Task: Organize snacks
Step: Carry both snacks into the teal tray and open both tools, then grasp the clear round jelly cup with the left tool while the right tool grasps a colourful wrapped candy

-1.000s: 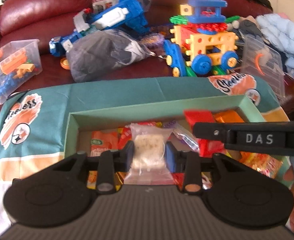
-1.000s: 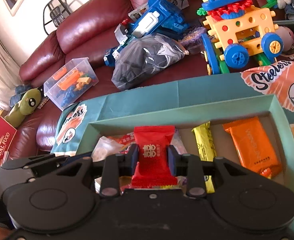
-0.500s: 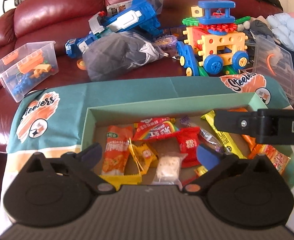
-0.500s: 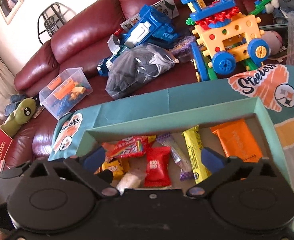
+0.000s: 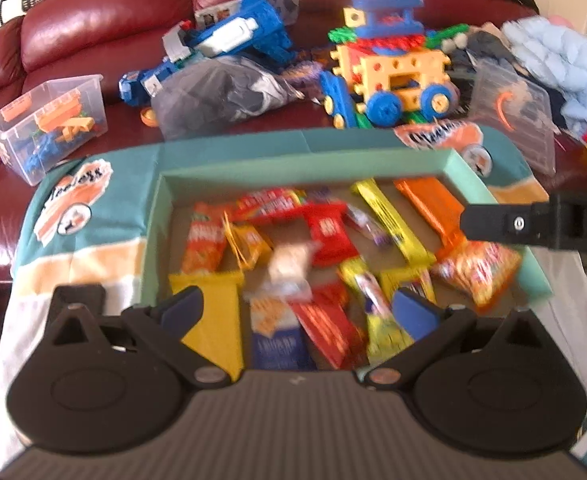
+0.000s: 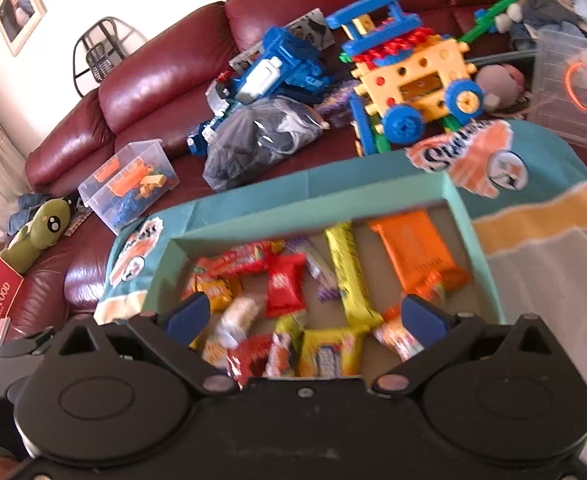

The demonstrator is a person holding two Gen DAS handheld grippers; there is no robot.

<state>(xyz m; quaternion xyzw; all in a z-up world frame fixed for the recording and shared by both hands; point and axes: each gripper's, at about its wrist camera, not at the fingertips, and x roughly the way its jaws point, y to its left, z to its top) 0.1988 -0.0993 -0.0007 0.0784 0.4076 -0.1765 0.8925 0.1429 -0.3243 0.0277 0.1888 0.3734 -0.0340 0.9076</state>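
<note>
Both the left gripper (image 5: 299,312) and right gripper (image 6: 301,314) are held spread wide with nothing pinched, presumably so another pick can be lined up, while the snacks (image 6: 283,286) are piled in the teal box (image 6: 469,220) at 12 o'clock.

Teal box (image 5: 305,166) holds red, yellow and orange snack packets (image 5: 329,236) (one clear, whitish); maroon sofa (image 6: 165,80).

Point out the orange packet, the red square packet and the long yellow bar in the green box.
orange packet (image 6: 413,246), right wrist view, middle of its flat face.
red square packet (image 6: 283,282), right wrist view, centre, on the white mark.
long yellow bar (image 6: 345,268), right wrist view, middle of its length.
</note>
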